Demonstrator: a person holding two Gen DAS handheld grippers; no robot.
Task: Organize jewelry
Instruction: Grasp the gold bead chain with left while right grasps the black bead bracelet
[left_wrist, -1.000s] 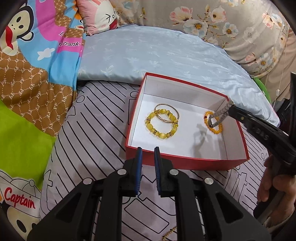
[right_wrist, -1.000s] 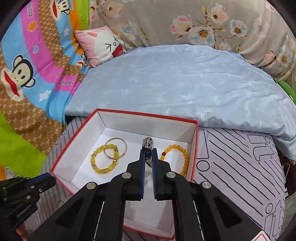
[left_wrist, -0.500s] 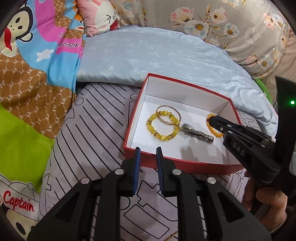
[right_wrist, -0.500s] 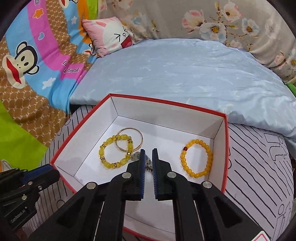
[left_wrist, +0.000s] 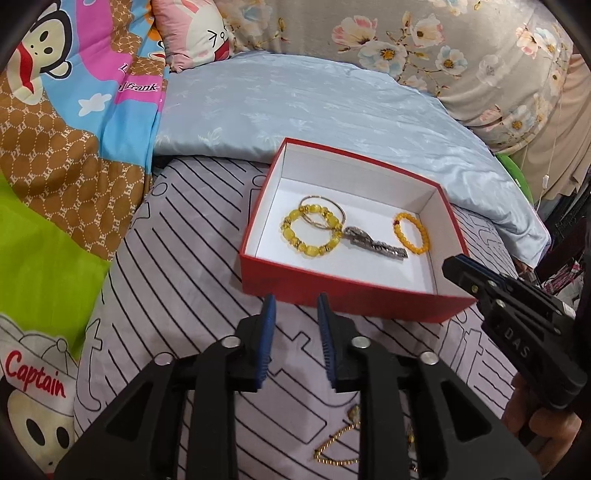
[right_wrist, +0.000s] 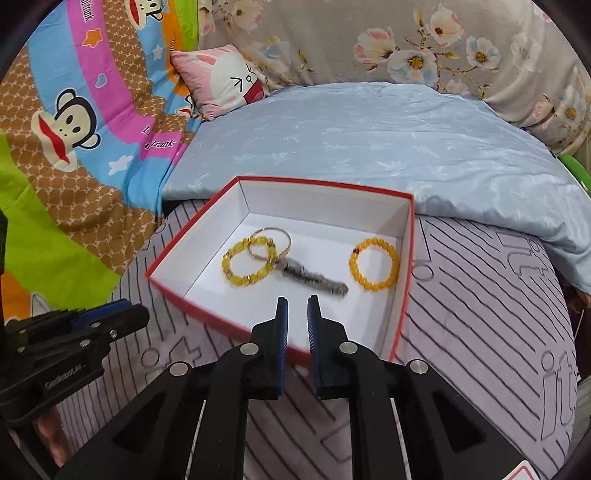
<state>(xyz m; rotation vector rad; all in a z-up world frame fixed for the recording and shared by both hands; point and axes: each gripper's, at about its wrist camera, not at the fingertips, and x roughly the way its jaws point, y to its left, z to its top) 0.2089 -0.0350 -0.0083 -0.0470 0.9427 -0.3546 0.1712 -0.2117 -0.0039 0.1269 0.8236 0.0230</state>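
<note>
As both grippers open, watch (right_wrist: 314, 279) boxed

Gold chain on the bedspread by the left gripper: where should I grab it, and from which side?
Probably the gold chain's bare loop, from above, jaws across the strand: it lies flat and limp on the bedspread, so there is no side edge. The left gripper, jaws opening and empty, hides its upper end.

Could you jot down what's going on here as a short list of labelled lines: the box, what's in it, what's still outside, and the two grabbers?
box: red box, white inside, lid off, on striped bedding
inside: chunky yellow bracelet, thin gold bangle overlapping it, silver metal band, small orange bracelet
outside: gold chain on the bedding, near side of box
left gripper: opening, nothing between jaws
right gripper: opening, nothing between jaws
</note>
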